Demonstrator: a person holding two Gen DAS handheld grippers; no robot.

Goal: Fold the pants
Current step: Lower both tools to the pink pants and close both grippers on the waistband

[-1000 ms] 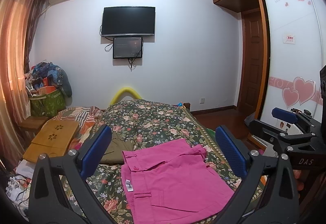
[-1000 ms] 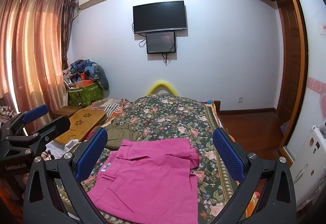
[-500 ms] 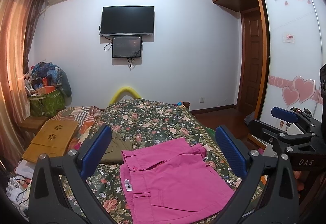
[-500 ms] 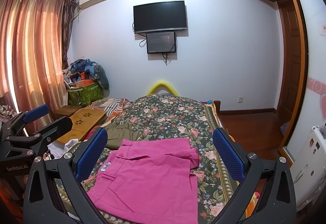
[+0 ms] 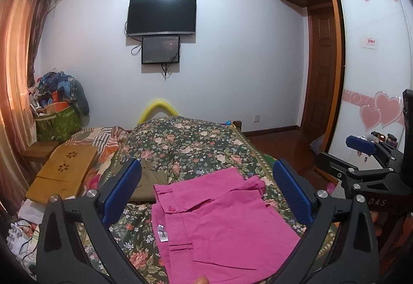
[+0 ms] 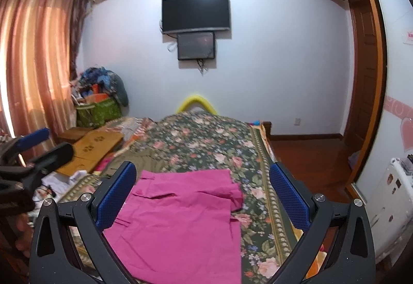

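Note:
Pink pants (image 5: 219, 222) lie folded flat on the near end of a floral bedspread (image 5: 196, 144); they also show in the right wrist view (image 6: 180, 219). The waistband with a button and a white tag faces left. My left gripper (image 5: 206, 191) is open and empty, held above the pants. My right gripper (image 6: 201, 193) is open and empty, also above them. Each gripper shows at the edge of the other's view, the right one (image 5: 366, 155) and the left one (image 6: 33, 152).
An olive garment (image 5: 152, 180) lies just behind the pants. A wooden lap tray (image 5: 62, 170) sits on the bed's left side. A green bag (image 5: 56, 124) of clutter stands by the curtain. A wardrobe (image 5: 371, 64) and wooden floor are on the right.
The right gripper's view has shifted and blurred slightly, so it has moved a little to the right. The left gripper has barely moved. The pants lie as before.

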